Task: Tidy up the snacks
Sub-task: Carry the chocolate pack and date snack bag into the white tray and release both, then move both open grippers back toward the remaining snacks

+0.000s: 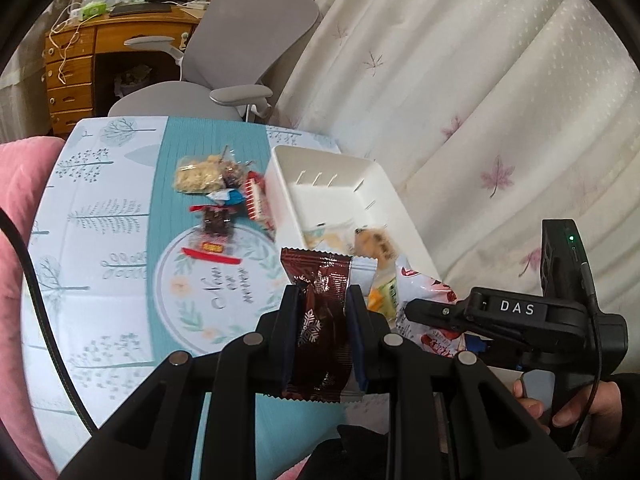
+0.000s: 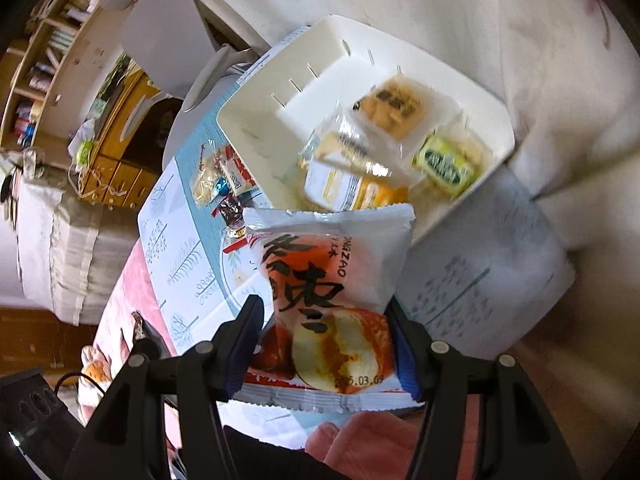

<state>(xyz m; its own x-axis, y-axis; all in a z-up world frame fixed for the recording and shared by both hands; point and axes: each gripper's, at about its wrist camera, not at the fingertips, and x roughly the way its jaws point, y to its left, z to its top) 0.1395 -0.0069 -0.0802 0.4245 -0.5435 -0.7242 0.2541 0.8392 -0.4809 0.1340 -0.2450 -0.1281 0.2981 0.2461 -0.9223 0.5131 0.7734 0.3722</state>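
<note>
My left gripper [image 1: 323, 300] is shut on a dark brown snack packet [image 1: 320, 312] with snowflake print, held above the table near the white bin [image 1: 320, 168]. My right gripper [image 2: 324, 312] is shut on a white and red cake packet [image 2: 328, 280], also seen as the white and red cake packet [image 1: 424, 292] beside the right gripper body [image 1: 516, 312]. The white bin [image 2: 248, 116] holds several wrapped snacks: a brown cake [image 2: 394, 106], a green packet [image 2: 448, 164] and a yellow packet [image 2: 352, 188]. A pile of loose snacks [image 1: 216, 188] lies on the table left of the bin.
The small table [image 1: 112, 216] has a blue and white tree-print cover. A grey office chair [image 1: 232, 52] and a wooden desk [image 1: 76, 72] stand behind it. A white bedsheet [image 1: 480, 100] with leaf print lies to the right, a pink cushion [image 1: 20, 208] to the left.
</note>
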